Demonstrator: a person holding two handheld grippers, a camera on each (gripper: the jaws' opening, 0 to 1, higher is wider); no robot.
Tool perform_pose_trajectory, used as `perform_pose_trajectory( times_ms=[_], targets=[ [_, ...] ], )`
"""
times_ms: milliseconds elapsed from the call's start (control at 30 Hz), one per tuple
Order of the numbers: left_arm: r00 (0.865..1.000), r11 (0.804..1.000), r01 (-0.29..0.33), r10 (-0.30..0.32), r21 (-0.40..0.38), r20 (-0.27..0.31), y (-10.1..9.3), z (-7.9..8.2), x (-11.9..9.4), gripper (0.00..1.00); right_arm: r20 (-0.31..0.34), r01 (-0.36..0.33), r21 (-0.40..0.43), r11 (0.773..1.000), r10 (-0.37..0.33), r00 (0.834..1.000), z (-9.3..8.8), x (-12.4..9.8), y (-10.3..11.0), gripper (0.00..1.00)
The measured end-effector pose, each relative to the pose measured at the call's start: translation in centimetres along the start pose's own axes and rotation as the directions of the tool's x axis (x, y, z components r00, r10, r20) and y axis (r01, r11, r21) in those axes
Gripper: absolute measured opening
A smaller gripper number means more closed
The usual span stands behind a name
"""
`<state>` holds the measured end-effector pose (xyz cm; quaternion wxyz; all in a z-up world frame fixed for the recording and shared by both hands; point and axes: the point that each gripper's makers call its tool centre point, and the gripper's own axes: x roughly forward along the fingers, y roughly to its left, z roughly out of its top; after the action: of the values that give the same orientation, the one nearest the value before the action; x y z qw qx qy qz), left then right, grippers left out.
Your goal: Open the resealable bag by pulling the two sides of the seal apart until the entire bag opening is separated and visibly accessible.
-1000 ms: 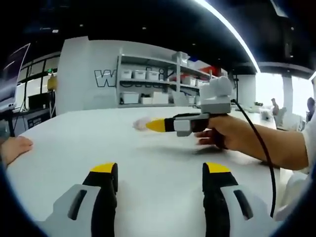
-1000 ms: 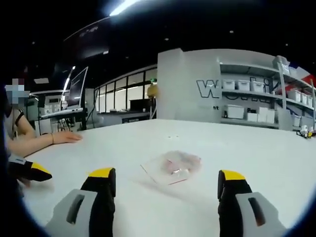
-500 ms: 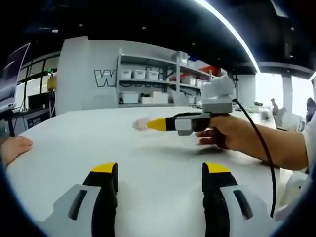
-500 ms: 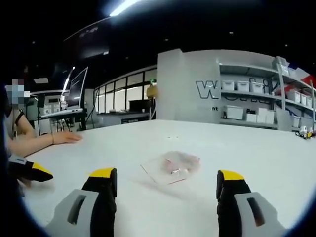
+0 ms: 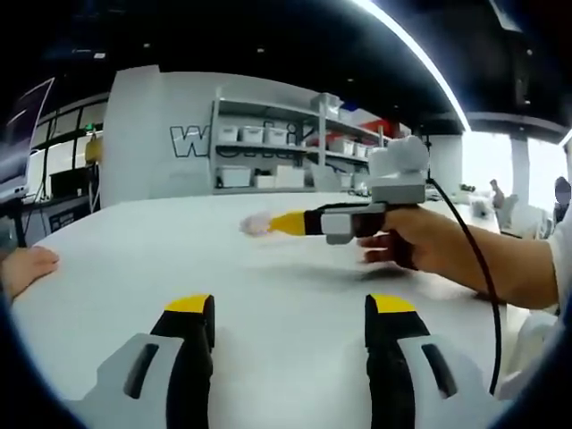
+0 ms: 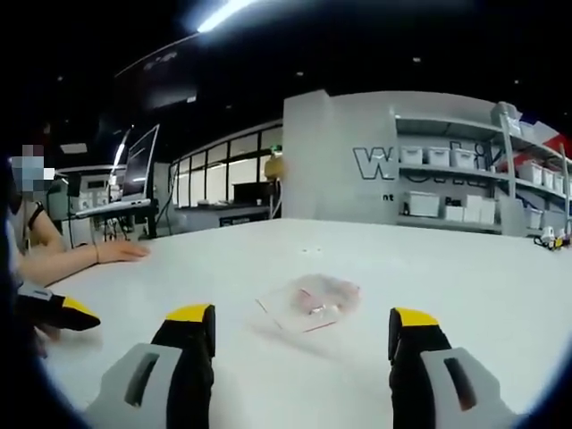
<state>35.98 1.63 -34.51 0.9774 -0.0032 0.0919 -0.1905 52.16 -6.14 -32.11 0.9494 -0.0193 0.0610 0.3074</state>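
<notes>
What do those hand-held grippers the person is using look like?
Each hand-held gripper has two black jaws with yellow tips set in light grey housings. Seen from the side, the right one has a grey-and-black body and a black cable trailing back.

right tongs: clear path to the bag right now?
Probably yes. The bag lies flat on the white table straight ahead of the open right tongs, with bare tabletop between them. The left tongs sit off to the side, not in the way.

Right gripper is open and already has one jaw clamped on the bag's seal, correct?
Not quite. In the right gripper view the right gripper is open, but the resealable bag lies untouched on the white table, ahead of the jaws.
</notes>
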Motion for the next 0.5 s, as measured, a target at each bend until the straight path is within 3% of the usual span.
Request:
perform_pose_trajectory(
  times_ms=[500],
  targets=[
    [1.000,1.000,0.000,0.000,-0.001,0.002,-0.06,-0.01,0.02,0.68,0.002,-0.005,0.014,1.000,0.005,1.000,-0.05,-0.68,0.27,0.78]
  ],
)
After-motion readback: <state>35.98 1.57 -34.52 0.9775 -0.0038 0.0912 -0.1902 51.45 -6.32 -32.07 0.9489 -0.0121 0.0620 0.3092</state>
